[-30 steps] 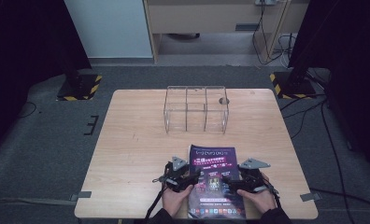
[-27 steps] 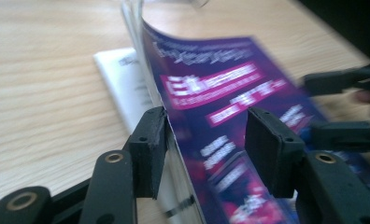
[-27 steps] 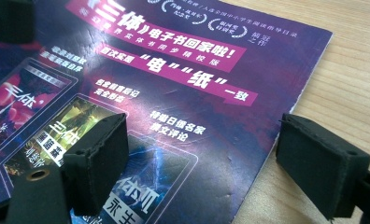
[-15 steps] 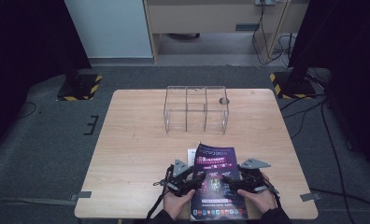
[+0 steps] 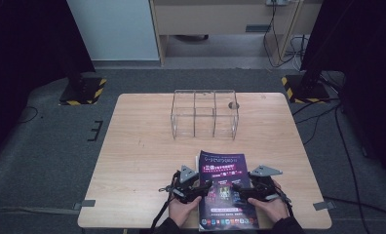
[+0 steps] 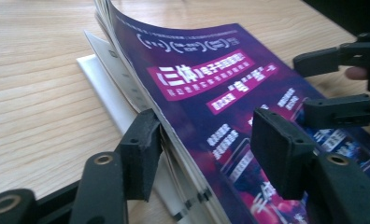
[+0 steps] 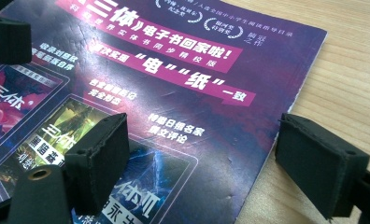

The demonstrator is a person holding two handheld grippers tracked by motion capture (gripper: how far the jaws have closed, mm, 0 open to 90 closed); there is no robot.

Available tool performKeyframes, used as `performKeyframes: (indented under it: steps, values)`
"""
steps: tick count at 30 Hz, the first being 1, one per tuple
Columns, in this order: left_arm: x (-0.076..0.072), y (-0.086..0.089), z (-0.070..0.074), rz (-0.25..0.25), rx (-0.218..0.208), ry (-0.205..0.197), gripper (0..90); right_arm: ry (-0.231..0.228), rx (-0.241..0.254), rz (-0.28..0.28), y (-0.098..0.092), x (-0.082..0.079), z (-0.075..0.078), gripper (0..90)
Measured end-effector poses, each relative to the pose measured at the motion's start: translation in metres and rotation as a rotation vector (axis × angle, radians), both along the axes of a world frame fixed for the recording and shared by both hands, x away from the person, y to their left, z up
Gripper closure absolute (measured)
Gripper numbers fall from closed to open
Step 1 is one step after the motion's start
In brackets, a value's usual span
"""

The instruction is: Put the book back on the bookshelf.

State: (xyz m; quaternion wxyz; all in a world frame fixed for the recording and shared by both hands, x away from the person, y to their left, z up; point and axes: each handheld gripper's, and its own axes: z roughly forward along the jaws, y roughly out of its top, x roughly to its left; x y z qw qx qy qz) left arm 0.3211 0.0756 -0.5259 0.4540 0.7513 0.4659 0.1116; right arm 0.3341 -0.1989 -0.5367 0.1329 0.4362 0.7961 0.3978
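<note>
Both hands low, left gripper (image 6: 204,161) and right gripper (image 7: 216,163) straddling magazine (image 5: 224,187) edges

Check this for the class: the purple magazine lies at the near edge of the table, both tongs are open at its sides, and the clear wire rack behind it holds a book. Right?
One thing is wrong: the wire rack is empty, as the high view shows. The rest stands: the purple magazine lies at the table's near edge, with the left tongs and right tongs open at its sides.
</note>
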Motion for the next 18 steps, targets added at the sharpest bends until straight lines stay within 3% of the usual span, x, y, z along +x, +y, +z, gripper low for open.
performKeyframes:
  steps: [4, 8, 11, 14, 16, 18]
  values:
    - [0.007, 0.002, -0.006, 0.024, 0.035, 0.048, 43.7, -0.003, -0.003, -0.002, 0.000, 0.000, 0.000, 17.7]
    - [0.014, 0.002, -0.008, 0.041, 0.035, 0.051, 42.6, 0.001, -0.002, -0.002, 0.000, 0.000, 0.000, 17.7]
    - [0.016, 0.000, -0.009, 0.066, 0.063, 0.032, 36.4, 0.000, -0.003, -0.002, 0.000, 0.000, 0.000, 17.7]
    - [0.017, -0.005, -0.009, 0.063, 0.042, 0.039, 35.5, 0.000, -0.003, -0.002, 0.000, 0.000, 0.000, 17.7]
    - [0.016, -0.008, -0.009, 0.077, 0.062, 0.031, 34.6, 0.000, -0.003, -0.002, 0.000, 0.000, 0.000, 17.8]
    - [0.016, -0.008, -0.010, 0.096, 0.033, 0.039, 35.3, 0.000, -0.003, -0.002, 0.000, 0.000, 0.000, 17.8]
